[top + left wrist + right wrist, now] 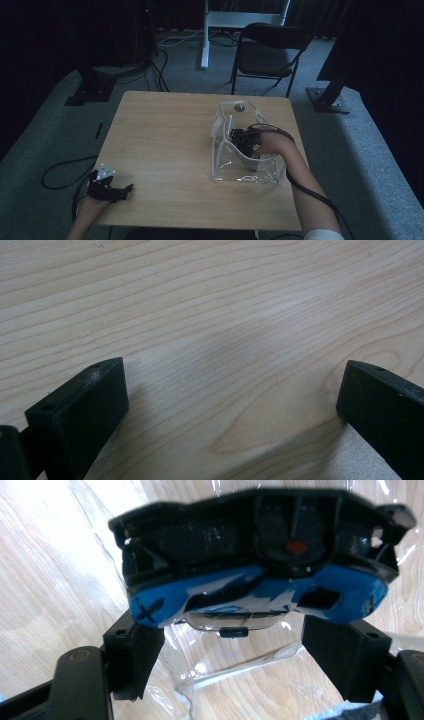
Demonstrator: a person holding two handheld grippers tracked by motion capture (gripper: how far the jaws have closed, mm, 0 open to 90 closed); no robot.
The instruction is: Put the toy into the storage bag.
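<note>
Here the right tool [243, 140] sits inside the clear bag [235, 170] on the desk [165, 135], clamped on a blue-black gadget [255, 575]. Left tool [112, 189] rests open, empty, near the desk's corner.

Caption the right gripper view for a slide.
Right gripper holds a blue-and-black toy car inside the clear plastic bag.

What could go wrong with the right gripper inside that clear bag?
1. The blue and black toy car sits crosswise on the right gripper, overhanging both jaws; it may tip or slip as it goes down.
2. The clear bag is soft and the left gripper rests far off, open, so the bag may drag or fold on withdrawal.
</note>
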